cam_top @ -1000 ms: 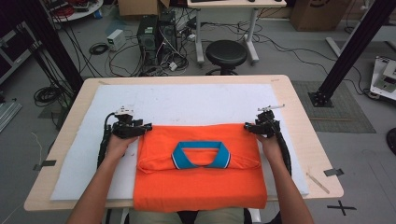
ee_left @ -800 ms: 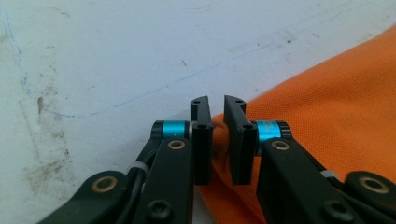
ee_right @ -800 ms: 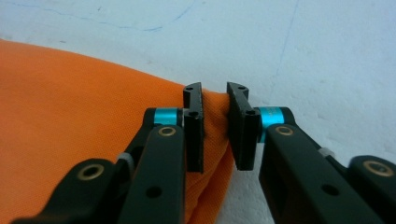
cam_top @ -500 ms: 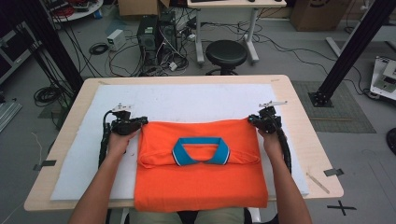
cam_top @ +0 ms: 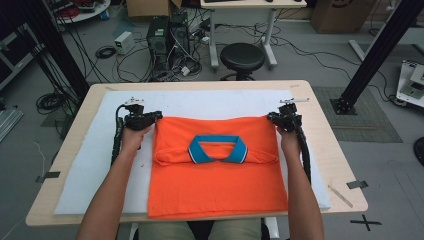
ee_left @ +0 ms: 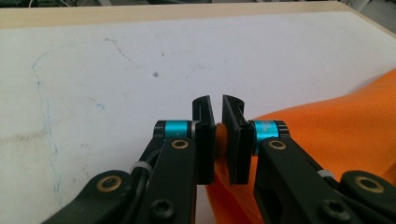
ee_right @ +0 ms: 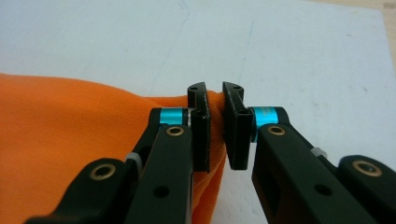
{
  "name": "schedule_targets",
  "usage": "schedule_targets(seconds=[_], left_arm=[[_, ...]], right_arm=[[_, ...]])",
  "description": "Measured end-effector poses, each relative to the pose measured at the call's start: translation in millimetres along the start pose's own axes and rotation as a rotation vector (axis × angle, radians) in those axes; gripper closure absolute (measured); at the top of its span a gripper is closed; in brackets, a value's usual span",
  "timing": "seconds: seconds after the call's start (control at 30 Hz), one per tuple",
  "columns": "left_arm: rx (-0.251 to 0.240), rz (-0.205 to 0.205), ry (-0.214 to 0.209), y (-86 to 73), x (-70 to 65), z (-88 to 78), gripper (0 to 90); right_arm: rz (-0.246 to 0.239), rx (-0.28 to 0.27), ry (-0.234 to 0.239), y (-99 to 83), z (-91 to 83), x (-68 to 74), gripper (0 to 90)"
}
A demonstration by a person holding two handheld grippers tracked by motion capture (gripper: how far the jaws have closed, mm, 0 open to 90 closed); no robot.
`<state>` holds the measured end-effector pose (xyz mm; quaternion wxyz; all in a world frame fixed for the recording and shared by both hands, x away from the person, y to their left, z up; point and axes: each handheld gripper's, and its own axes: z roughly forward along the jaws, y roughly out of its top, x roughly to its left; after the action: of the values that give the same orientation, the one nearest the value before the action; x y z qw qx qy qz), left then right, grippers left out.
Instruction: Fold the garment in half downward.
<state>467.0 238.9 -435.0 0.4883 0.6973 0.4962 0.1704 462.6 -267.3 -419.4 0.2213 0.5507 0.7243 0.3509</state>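
An orange polo shirt (cam_top: 220, 175) with a blue collar (cam_top: 217, 148) lies folded on the white mat (cam_top: 210, 102). My left gripper (cam_top: 156, 116) is at its far left corner and my right gripper (cam_top: 272, 117) at its far right corner. Both pairs of jaws have just been closing, with cloth between them. In the left gripper view the left gripper (ee_left: 218, 105) pinches a fold of the orange shirt (ee_left: 336, 130). In the right gripper view the right gripper (ee_right: 215, 93) pinches the shirt's (ee_right: 70, 126) edge the same way. Both corners ride slightly above the mat.
The mat covers most of a wooden table (cam_top: 332, 150). A black stool (cam_top: 242, 57), a computer tower (cam_top: 165, 37) and loose cables stand on the floor beyond the far edge. Bare mat stretches beyond the shirt's far edge.
Both grippers have closed on the shirt's far corners and moved away from the person, drawing the far edge farther up the mat.
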Motion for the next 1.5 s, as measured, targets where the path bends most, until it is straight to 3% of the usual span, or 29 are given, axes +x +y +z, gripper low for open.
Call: schedule_targets(seconds=[0.1,0.2,0.23,0.33,0.37,0.5,0.73,0.9,1.0,1.07,1.17,1.27,1.33,1.5], left_arm=[[0.022,-0.009,-0.001,-5.3,1.8,4.0,82.6],[-0.002,-0.031,-0.001,-9.5,2.2,1.6,65.3],[0.002,-0.033,-0.009,-10.6,1.9,0.0,59.1],[0.001,-0.015,-0.035,-14.7,-3.1,-5.6,52.3],[0.005,-0.019,-0.050,-15.9,-4.6,-7.4,49.9],[0.002,-0.004,-0.094,-20.7,-10.2,-15.3,46.1],[0.004,0.030,-0.168,-28.9,-17.7,-28.2,41.5],[0.003,0.084,-0.213,-25.7,-31.6,-33.8,41.3],[0.018,0.118,-0.243,-21.7,-40.1,-35.2,40.9],[0.005,0.140,-0.255,-19.4,-45.2,-36.1,40.9],[0.001,0.150,-0.271,-18.1,-50.3,-35.4,41.0],[0.016,0.158,-0.281,-18.9,-53.6,-33.9,41.0],[0.015,0.158,-0.292,-18.5,-55.2,-33.9,41.0],[0.024,0.164,-0.305,-7.2,-59.6,-36.0,38.1]], right_arm=[[0.008,0.003,-0.003,-2.7,6.6,-0.7,82.9],[0.009,0.020,-0.001,-4.7,9.9,-0.1,80.5],[0.009,0.020,0.001,-5.0,10.0,0.2,78.0],[0.020,0.022,0.014,-4.6,8.8,3.0,61.0],[0.024,0.036,0.041,-4.2,7.6,4.6,58.2],[-0.041,0.029,0.038,-3.6,-1.6,17.6,52.5],[-0.103,0.033,0.157,-9.3,-16.9,44.0,47.1],[-0.154,0.053,0.258,-15.8,-21.2,67.5,45.1],[-0.197,0.063,0.287,-19.1,-23.1,81.5,45.0],[-0.202,0.091,0.330,-20.9,-21.9,90.6,45.1],[-0.230,0.140,0.326,-23.5,-15.1,98.5,49.3],[-0.235,0.184,0.346,-26.1,-8.9,100.6,65.2],[-0.265,0.202,0.341,-27.6,-8.4,103.1,79.1],[-0.300,0.137,0.347,-25.6,-19.8,101.8,85.8]])
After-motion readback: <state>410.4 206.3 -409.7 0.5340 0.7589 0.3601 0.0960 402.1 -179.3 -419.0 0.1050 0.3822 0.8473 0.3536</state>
